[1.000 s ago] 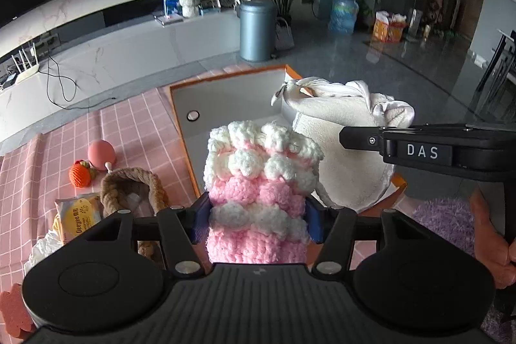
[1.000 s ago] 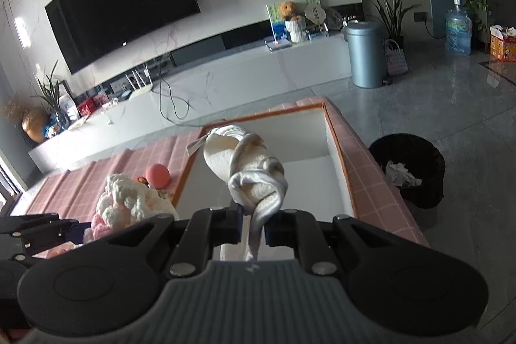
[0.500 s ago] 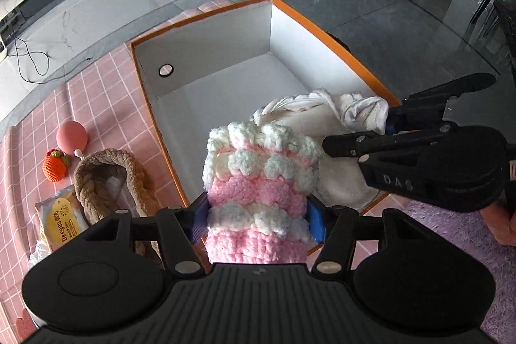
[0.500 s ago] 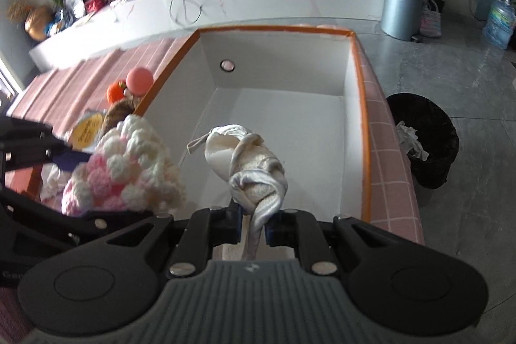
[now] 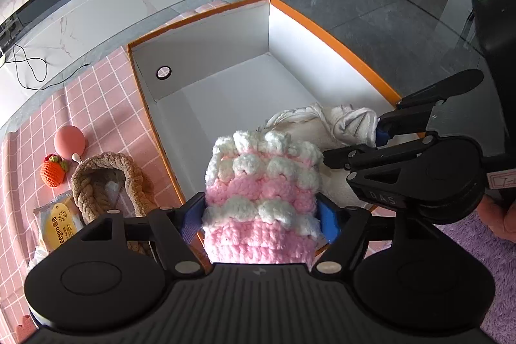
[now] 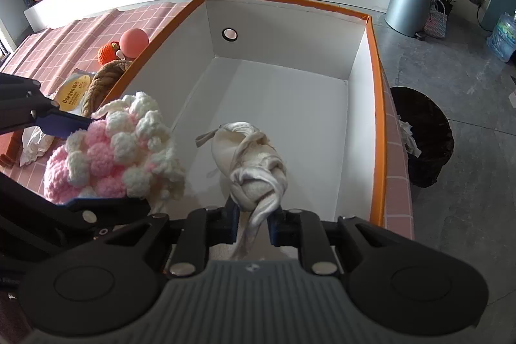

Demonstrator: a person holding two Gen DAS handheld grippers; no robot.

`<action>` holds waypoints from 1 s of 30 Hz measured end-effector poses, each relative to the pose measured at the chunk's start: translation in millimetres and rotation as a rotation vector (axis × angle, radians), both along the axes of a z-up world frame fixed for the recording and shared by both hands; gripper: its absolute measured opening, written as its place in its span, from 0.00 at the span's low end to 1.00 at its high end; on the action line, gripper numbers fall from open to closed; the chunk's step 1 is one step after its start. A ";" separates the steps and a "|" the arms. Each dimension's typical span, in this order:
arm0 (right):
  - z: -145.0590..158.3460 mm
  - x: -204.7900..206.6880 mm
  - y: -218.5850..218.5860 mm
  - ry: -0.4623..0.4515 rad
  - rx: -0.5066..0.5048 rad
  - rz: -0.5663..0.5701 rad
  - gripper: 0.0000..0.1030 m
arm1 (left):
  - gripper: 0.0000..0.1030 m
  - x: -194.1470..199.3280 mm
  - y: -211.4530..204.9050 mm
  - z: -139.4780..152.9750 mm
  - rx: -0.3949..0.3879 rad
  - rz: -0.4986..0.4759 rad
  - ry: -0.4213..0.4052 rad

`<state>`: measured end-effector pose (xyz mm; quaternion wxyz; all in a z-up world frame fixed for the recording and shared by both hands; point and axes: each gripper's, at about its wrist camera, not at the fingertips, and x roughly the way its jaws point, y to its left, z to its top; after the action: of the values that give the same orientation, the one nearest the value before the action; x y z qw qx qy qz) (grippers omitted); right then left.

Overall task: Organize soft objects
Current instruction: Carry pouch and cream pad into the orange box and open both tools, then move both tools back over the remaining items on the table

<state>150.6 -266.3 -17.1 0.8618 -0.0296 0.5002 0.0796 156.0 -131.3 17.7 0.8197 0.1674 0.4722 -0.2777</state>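
My left gripper (image 5: 261,215) is shut on a pink and white crocheted piece (image 5: 261,195), held over the near left edge of the orange-rimmed white box (image 5: 329,41). It also shows in the right wrist view (image 6: 109,150). My right gripper (image 6: 253,218) is shut on a cream knotted cloth item (image 6: 254,163), held low inside the box (image 6: 375,105) near its front; it also shows in the left wrist view (image 5: 335,121). The rest of the box floor is bare.
On the pink checked cloth left of the box lie a rope basket (image 5: 109,182), an orange knitted toy (image 5: 53,173), a pink ball (image 5: 69,142) and a snack packet (image 5: 59,224). A purple fluffy rug (image 5: 477,250) is at right. A black bin (image 6: 422,137) stands on the floor beyond the box.
Both grippers have moved forward and down over the box with their loads. The cream item now hangs lower inside the box and the crocheted piece is at the box's near left edge.
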 end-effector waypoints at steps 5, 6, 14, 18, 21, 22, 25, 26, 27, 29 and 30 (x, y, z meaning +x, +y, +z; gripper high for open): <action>1.1 -0.7 5.9 -0.011 -0.051 0.019 0.25 | 0.87 -9.7 5.2 9.6 -0.004 -0.008 -0.057; 1.6 -0.8 6.7 -0.013 -0.062 0.021 0.28 | 0.87 -11.0 6.9 12.8 -0.014 -0.006 -0.063; 15.5 -9.6 10.7 -0.073 -0.141 0.033 0.58 | 0.87 -18.6 21.9 32.5 -0.066 0.026 -0.100; 26.3 -19.4 14.1 -0.111 -0.172 0.039 0.67 | 0.87 -22.0 32.9 38.2 -0.109 0.061 -0.115; 36.1 -29.0 17.0 -0.154 -0.195 0.036 0.71 | 0.87 -26.4 46.0 44.9 -0.158 0.088 -0.130; 39.5 -32.3 18.4 -0.172 -0.201 0.034 0.72 | 0.87 -28.0 51.3 47.0 -0.176 0.097 -0.137; 50.1 -43.4 23.2 -0.239 -0.195 0.027 0.78 | 0.87 -34.2 69.2 53.4 -0.230 0.139 -0.170; 53.0 -46.8 24.6 -0.261 -0.185 0.021 0.78 | 0.87 -36.6 74.9 55.2 -0.246 0.149 -0.181; 56.1 -50.1 26.1 -0.284 -0.171 0.010 0.78 | 0.87 -39.1 81.7 56.2 -0.259 0.163 -0.192; 61.8 -57.0 29.8 -0.337 -0.133 -0.022 0.78 | 0.85 -44.0 94.7 57.9 -0.286 0.190 -0.216; 64.4 -61.0 32.2 -0.366 -0.108 -0.035 0.78 | 0.85 -46.5 102.0 59.3 -0.298 0.211 -0.230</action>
<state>89.5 -234.2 47.3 0.9367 -0.0811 0.3391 0.0309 109.5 -29.3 77.0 0.9084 0.0245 0.3442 -0.2362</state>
